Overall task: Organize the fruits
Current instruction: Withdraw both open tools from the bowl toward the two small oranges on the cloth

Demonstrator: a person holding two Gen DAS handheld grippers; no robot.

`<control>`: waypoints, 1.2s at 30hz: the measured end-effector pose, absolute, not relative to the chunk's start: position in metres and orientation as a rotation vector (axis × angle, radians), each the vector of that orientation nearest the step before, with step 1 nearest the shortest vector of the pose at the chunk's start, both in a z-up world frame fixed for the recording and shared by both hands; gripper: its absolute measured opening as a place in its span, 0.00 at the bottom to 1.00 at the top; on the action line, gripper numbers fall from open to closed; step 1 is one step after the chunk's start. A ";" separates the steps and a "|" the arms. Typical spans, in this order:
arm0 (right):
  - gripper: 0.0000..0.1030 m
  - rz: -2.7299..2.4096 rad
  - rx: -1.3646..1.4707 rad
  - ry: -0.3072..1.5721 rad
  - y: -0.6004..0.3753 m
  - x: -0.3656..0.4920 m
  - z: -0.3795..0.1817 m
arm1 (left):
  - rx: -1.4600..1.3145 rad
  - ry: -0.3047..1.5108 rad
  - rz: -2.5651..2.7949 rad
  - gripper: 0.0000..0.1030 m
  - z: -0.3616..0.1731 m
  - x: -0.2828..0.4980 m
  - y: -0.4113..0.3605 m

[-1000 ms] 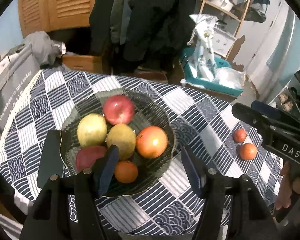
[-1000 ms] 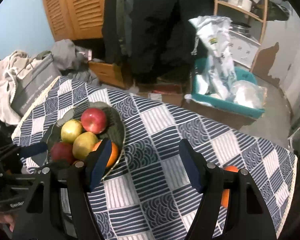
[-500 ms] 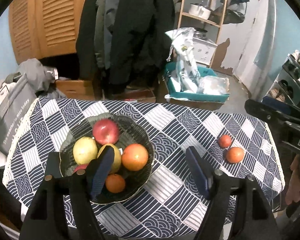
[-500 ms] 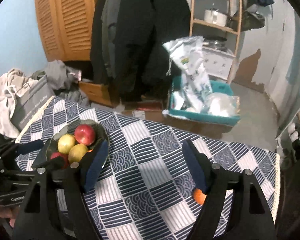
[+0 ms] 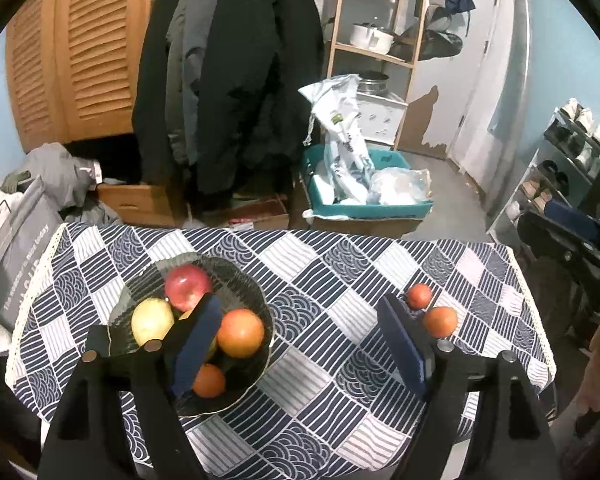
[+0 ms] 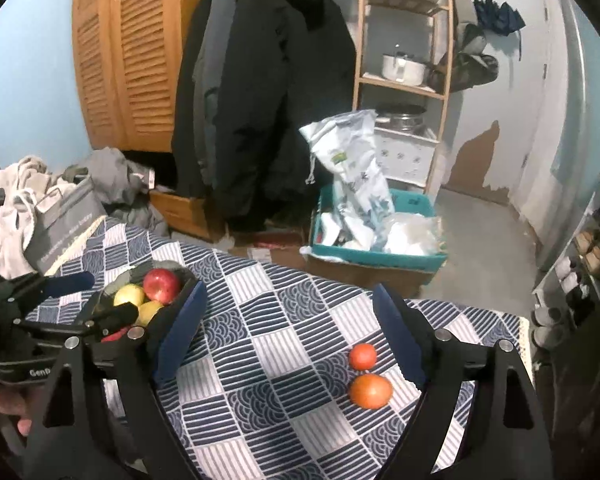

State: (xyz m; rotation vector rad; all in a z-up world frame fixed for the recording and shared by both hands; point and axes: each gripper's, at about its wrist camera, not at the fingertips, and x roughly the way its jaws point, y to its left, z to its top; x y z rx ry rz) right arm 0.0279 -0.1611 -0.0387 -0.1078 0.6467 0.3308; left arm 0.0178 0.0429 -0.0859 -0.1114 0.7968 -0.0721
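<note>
Currently I see the table, covered by a navy-and-white patterned tablecloth (image 5: 332, 280), filling the lower half of both wrist views. On its left portion sits a dark glass bowl (image 5: 244, 284) holding a red apple (image 5: 188, 286), a yellow-green pear (image 5: 152, 320), a large orange (image 5: 240, 332) and a small orange (image 5: 209, 380); further fruit in the bowl is partly hidden behind a finger. Well apart from the bowl, near the right edge of the cloth, two fruits lie loose and just beside each other: a larger orange one (image 6: 370, 390) and a smaller reddish one (image 6: 363, 356) behind it. I hold the left gripper (image 5: 300, 344) above the near edge of the table with its jaws spread wide and nothing between them; its left finger overlaps the bowl in view. I hold the right gripper (image 6: 288, 336) likewise spread and empty, with the two loose fruits just inside its right finger (image 6: 396, 340). Each gripper is visible at the edge of the other camera's view.
</note>
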 end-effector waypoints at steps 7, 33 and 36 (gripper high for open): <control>0.83 0.295 -0.080 0.628 -0.187 0.021 -0.032 | -0.091 0.765 -0.095 0.83 -0.071 0.016 0.026; 0.83 0.164 -0.036 0.704 -0.262 0.023 -0.065 | -0.008 0.777 -0.162 0.85 -0.066 0.030 -0.035; 0.83 0.159 -0.034 0.713 -0.266 0.024 -0.069 | -0.005 0.787 -0.164 0.85 -0.068 0.033 -0.038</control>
